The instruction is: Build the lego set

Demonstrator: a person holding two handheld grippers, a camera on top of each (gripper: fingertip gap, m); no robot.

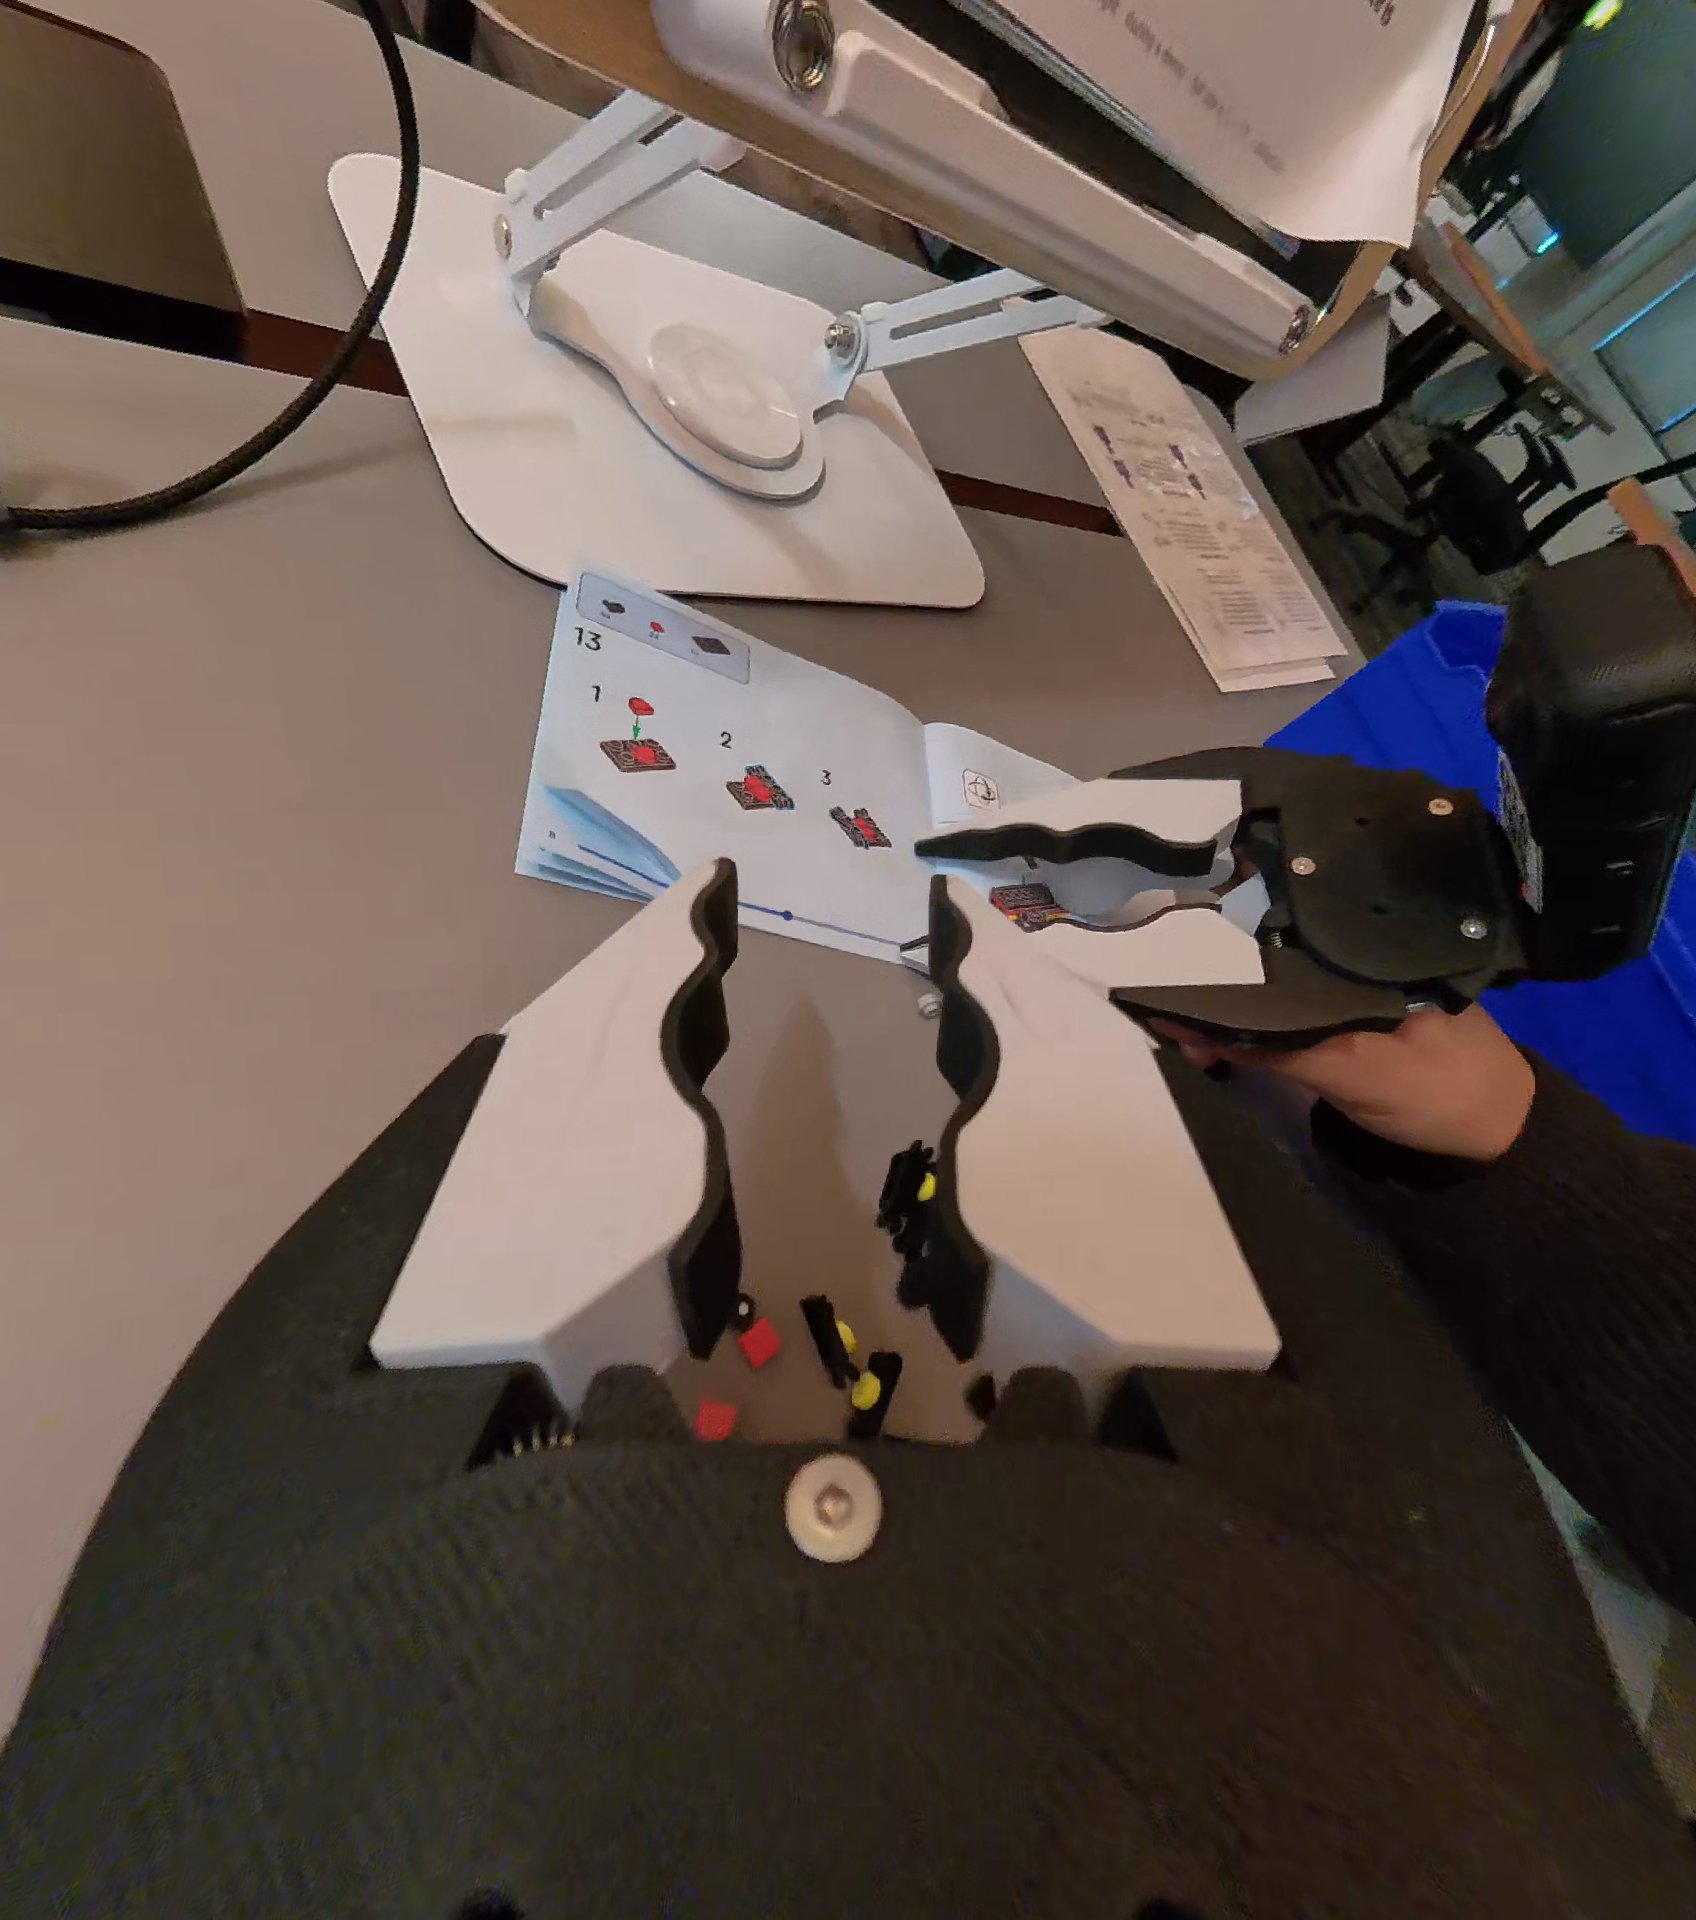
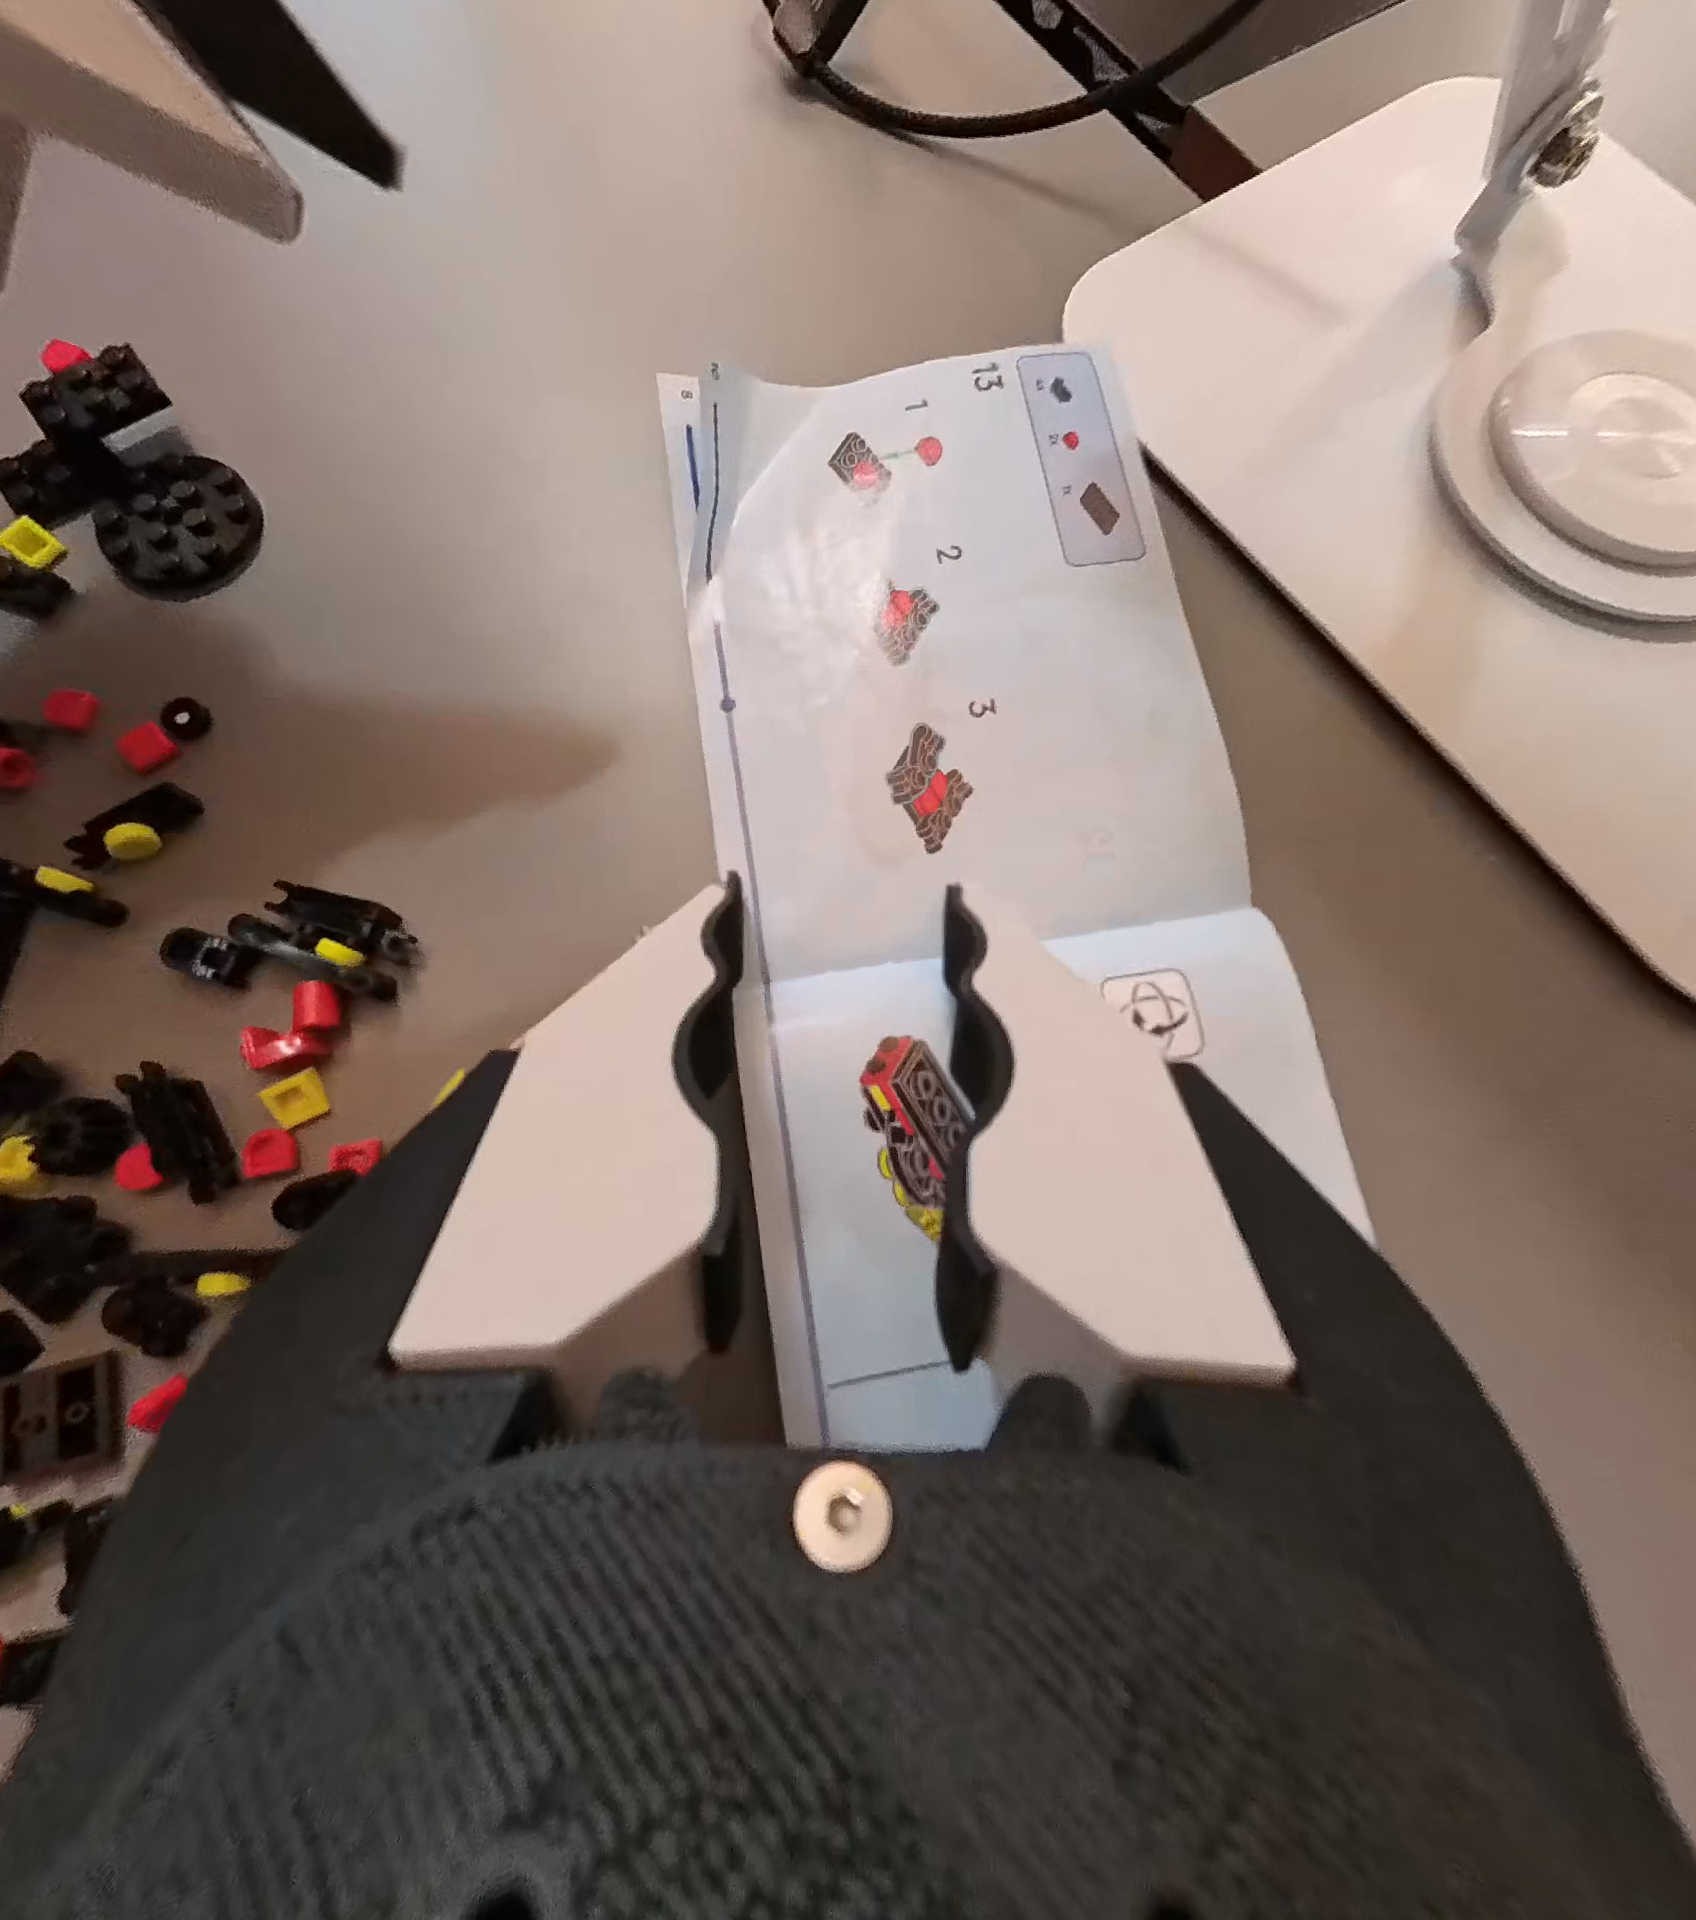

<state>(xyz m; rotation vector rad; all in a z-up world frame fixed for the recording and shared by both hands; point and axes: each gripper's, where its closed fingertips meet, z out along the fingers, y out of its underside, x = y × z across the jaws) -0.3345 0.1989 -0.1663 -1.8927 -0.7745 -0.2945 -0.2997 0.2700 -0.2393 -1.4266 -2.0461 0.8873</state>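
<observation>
**Both tools spread over the open instruction booklet; nothing gripped**

Left tool (image 1: 833, 883): jaws spread, bare counter (image 1: 200, 935) visible between the pads, nothing held. It hangs above the counter just short of the booklet's near edge. Loose black, red and yellow brick pieces (image 1: 823, 1340) lie on the counter below its fingers, untouched. A small pale stud-like piece (image 1: 927, 1004) sits near its right fingertip.

Right tool (image 2: 839, 894): jaws spread, nothing pinched. It hovers over the instruction booklet (image 2: 927, 644), which lies open and flat on the counter beside a white stand base (image 2: 1343, 364). Pads straddle the turned-up lower page showing a printed red-and-black model; whether either pad touches the paper cannot be told. In the left wrist view this tool (image 1: 927, 894) comes in from the right, held in a hand (image 1: 1395, 1081), with a blue bin (image 1: 1654, 987) behind it.

Progress, judged from layout:
- One partial black assembly (image 2: 127, 468) with a round plate stands at the far left of the counter.
- Most pieces remain a loose scatter (image 2: 96, 1039) to the left of the booklet.
- Booklet open at a mid-build page with numbered sub-steps; no piece for them is in either tool.
</observation>
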